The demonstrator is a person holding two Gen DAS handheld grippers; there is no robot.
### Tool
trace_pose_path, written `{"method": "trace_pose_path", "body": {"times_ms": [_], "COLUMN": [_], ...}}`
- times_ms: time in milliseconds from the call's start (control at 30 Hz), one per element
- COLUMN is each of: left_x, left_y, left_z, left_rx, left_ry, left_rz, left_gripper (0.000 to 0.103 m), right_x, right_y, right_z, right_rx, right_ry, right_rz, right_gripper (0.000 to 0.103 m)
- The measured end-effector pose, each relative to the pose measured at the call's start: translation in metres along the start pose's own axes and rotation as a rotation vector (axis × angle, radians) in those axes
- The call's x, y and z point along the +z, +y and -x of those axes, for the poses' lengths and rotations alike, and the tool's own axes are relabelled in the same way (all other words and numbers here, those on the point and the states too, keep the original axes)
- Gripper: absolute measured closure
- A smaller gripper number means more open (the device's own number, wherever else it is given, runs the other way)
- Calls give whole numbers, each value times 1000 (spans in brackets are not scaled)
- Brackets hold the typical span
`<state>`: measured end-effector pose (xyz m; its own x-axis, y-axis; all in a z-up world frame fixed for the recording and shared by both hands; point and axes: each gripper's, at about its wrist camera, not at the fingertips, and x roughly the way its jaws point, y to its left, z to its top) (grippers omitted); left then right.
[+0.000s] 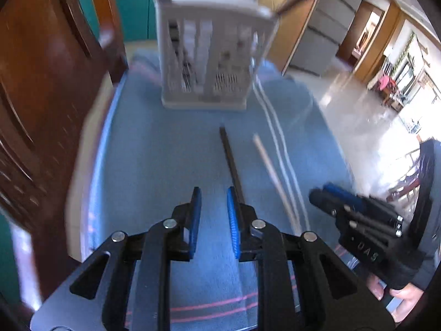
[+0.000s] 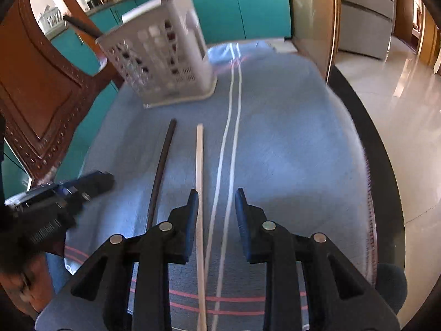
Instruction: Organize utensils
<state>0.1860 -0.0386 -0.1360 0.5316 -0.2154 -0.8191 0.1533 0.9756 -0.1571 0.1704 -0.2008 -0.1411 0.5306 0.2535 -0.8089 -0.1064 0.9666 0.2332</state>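
Observation:
A dark chopstick [image 1: 231, 162] [image 2: 161, 171] and a pale wooden chopstick [image 1: 275, 182] [image 2: 199, 193] lie side by side on a blue towel [image 1: 154, 143] [image 2: 289, 143]. Beyond them stands a white slotted utensil holder [image 1: 209, 63] [image 2: 162, 58] with dark handles sticking out of its top. My left gripper [image 1: 214, 215] hangs open over the towel. The dark chopstick's near end runs behind its right finger and nothing is between the pads. My right gripper [image 2: 217, 209] [image 1: 330, 195] is open above the pale chopstick, which lies just inside its left finger, not pinched. The left gripper [image 2: 82, 187] shows blurred at the left.
A brown wooden chair [image 1: 41, 88] [image 2: 46, 91] stands close on the left of the table. The dark table rim [image 2: 386, 165] curves along the right, with shiny floor [image 2: 408, 88] beyond. Teal cabinets [image 2: 248, 5] are behind. A person's hand [image 1: 399, 295] holds the right gripper.

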Motion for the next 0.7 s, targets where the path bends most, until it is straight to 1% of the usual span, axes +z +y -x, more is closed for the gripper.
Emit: {"method": "trace_pose_path", "body": {"times_ms": [100, 133, 233, 333, 433, 500, 533, 567, 700], "left_x": [-8, -9, -17, -27, -32, -34, -35, -35, -48], "left_y": [-8, -14, -27, -37, -40, -38, -34, -26, -11], "left_z": [-19, -22, -28, -36, -36, -34, -32, -30, -19], "left_rx": [-16, -20, -28, -18, -15, -19, -12, -10, -35], "left_ry": [59, 67, 78, 91, 84, 86, 85, 87, 91], "left_rz": [-13, -22, -71, -116, -140, -139, -140, -134, -98], "left_gripper": [83, 83, 73, 73, 73, 80, 89, 95, 96], "right_x": [-4, -6, -11, -12, -12, -13, -13, -12, -10], "right_y": [-3, -8, -20, -26, -30, -32, -31, -30, -18], "right_z": [-5, -6, -5, 3, 7, 11, 12, 12, 8], "right_rx": [-57, -57, -53, -72, -84, -89, -88, -85, -68], "right_ry": [1, 9, 14, 4, 0, -5, -7, -8, 3], "right_rz": [-11, -29, -60, -71, -85, -86, -86, -84, -52], "right_gripper": [75, 75, 75, 75, 75, 75, 75, 75, 75]}}
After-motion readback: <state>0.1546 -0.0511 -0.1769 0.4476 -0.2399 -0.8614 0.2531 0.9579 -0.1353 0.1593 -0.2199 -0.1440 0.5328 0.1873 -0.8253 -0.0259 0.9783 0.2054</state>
